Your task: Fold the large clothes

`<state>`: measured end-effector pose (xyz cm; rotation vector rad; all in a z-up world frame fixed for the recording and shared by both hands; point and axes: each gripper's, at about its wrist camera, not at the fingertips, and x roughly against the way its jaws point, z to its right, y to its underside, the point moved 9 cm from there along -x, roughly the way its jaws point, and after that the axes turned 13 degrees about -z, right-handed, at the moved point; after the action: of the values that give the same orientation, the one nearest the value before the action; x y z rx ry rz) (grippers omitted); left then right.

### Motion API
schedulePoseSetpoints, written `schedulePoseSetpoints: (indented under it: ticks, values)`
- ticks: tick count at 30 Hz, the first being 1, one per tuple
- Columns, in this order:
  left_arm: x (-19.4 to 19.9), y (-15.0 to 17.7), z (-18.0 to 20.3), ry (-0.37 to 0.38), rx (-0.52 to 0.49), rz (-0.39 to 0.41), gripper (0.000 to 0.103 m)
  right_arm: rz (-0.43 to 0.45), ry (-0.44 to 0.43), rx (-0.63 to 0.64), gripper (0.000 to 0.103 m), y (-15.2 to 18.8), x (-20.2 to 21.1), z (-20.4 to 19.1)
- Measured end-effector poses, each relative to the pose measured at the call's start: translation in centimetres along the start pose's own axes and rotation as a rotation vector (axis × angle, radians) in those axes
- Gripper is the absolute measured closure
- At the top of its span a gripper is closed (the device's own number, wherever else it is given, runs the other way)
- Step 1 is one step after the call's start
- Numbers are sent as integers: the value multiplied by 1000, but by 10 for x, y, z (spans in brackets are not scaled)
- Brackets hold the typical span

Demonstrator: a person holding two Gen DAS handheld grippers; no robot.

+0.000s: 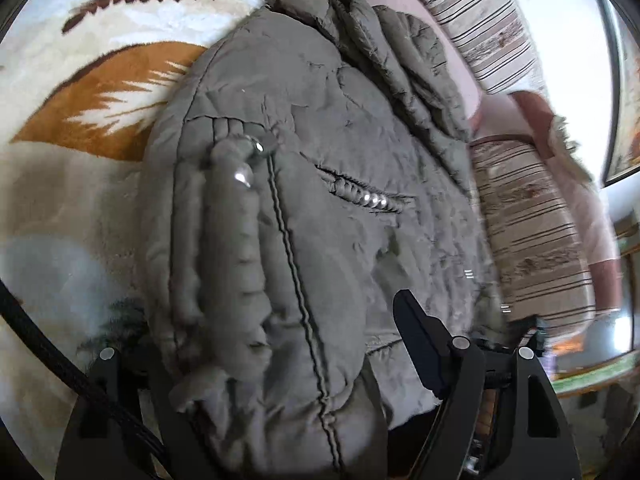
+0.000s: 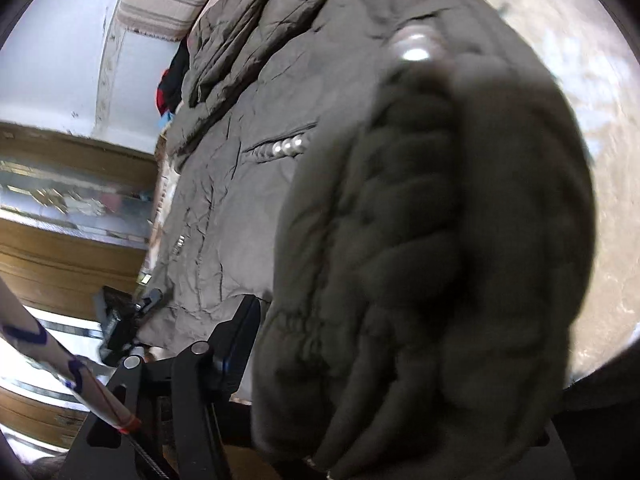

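Note:
An olive-grey padded jacket (image 1: 320,152) lies spread on a patterned blanket (image 1: 100,92). It has a zipped chest pocket (image 1: 368,196) and metal snaps. My left gripper (image 1: 280,360) is shut on a bunched, ribbed part of the jacket's hem; only its right finger (image 1: 416,332) shows, the other is under the cloth. In the right wrist view the same jacket (image 2: 248,160) fills the frame. My right gripper (image 2: 360,340) is shut on a thick fold of the jacket (image 2: 420,240), lifted close to the lens. Only its left finger (image 2: 236,336) shows.
A striped cushion (image 1: 532,232) and a pink sofa back (image 1: 460,40) lie right of the jacket. Red and black clothes (image 2: 170,88) lie at the jacket's far edge. A wooden cabinet (image 2: 60,240) stands at the left of the right wrist view.

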<state>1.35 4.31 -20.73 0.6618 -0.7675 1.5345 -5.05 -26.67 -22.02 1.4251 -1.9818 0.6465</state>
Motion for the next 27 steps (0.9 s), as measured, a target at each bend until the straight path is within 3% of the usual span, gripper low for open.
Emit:
schedulePoseSetpoints:
  ticks: [2,5,10,16,20,24,27]
  values:
    - [0,-1,-3,-184,-4,-27,66,16,53,-2,69,-1,4,0]
    - [10,-3,6,-205,-14,-24,83,56,58,23,79,-3,23,-9]
    - [46,-1,37,-227,-80,57,88,156,1,97,82,-4,70,-43]
    - [94,29,63,-121,-136,107,88,192,-107,127,83,18,109,-58]
    - [99,44,59,-110,-125,96,88,169,-113,134,83,42,115,-53]
    - [85,39,48,-134,-84,56,88,143,-100,100,83,32,107,-52]
    - [95,25,64,-143,-110,86,88,166,-95,128,83,10,115,-71]
